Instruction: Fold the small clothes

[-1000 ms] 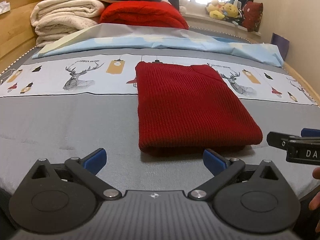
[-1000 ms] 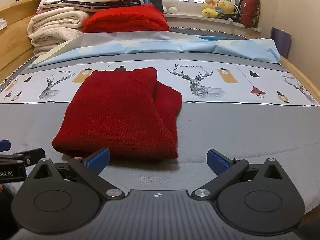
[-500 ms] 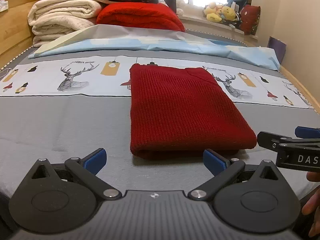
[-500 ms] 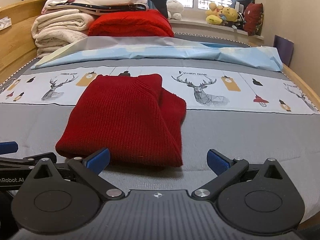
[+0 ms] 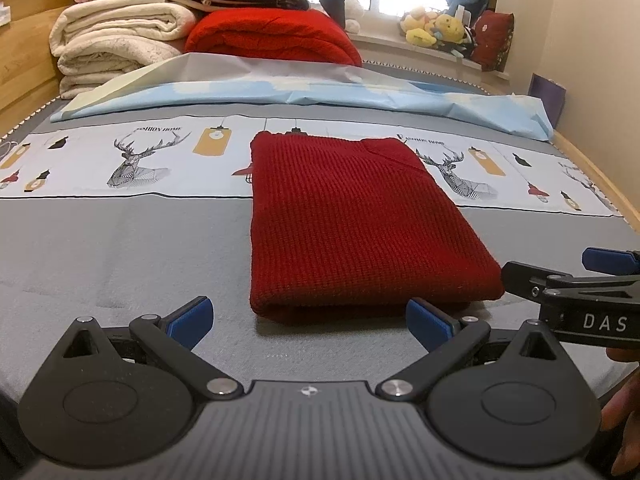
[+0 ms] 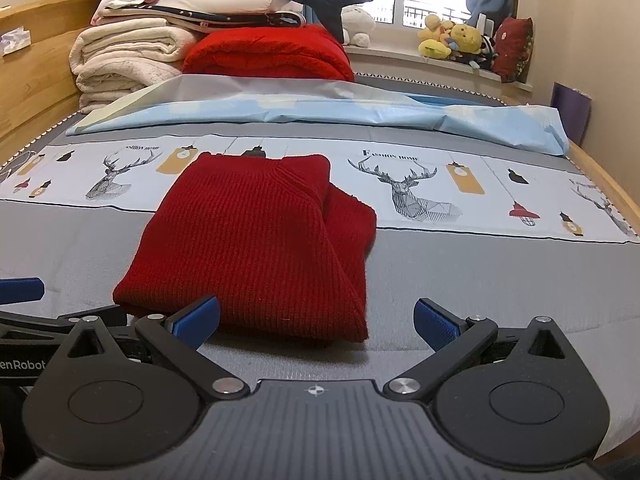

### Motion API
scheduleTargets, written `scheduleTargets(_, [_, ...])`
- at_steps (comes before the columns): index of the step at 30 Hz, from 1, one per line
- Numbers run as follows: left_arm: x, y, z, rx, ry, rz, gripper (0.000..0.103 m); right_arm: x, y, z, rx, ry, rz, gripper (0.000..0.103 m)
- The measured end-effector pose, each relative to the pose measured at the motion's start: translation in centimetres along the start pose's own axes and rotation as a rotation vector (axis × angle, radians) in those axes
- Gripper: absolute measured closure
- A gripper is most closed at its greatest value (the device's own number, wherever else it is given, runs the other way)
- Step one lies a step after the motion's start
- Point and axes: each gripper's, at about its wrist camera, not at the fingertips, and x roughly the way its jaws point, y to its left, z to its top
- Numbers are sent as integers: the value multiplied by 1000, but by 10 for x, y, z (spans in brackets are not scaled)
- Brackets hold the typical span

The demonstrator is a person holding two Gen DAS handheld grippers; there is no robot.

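Note:
A dark red knit sweater (image 5: 352, 224) lies folded into a flat rectangle on the grey bed sheet (image 5: 120, 248). It also shows in the right wrist view (image 6: 256, 248), with a folded layer sticking out on its right side. My left gripper (image 5: 308, 316) is open and empty just short of the sweater's near edge. My right gripper (image 6: 316, 318) is open and empty in front of the sweater's near right corner. The right gripper shows at the right of the left wrist view (image 5: 568, 280). The left gripper shows at the left edge of the right wrist view (image 6: 24, 300).
A light blue sheet (image 5: 304, 92) lies across the bed behind the deer-print band (image 5: 136, 160). Folded white blankets (image 5: 116, 44) and a red blanket (image 5: 272, 36) are stacked at the back. Plush toys (image 6: 452, 40) sit on the windowsill. A wooden bed rail (image 6: 604, 176) runs along the right.
Both grippers have drawn back a little and risen slightly; the sweater looks farther off and has not moved. Both stay open.

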Motion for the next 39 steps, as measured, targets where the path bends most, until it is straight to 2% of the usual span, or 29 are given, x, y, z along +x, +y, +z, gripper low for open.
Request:
scheduleTargets(23, [0,0,0,-2,0,1,0,-1,2,0,-4,-6,-7,1])
scheduleTargets(28, [3,1,-1,-14,20,-33,0,-1,1,1,3,-5,-12,1])
scheduleTargets(39, [1,-5,-2,14,0,-16,0,1,3,2,11,-3,-32,1])
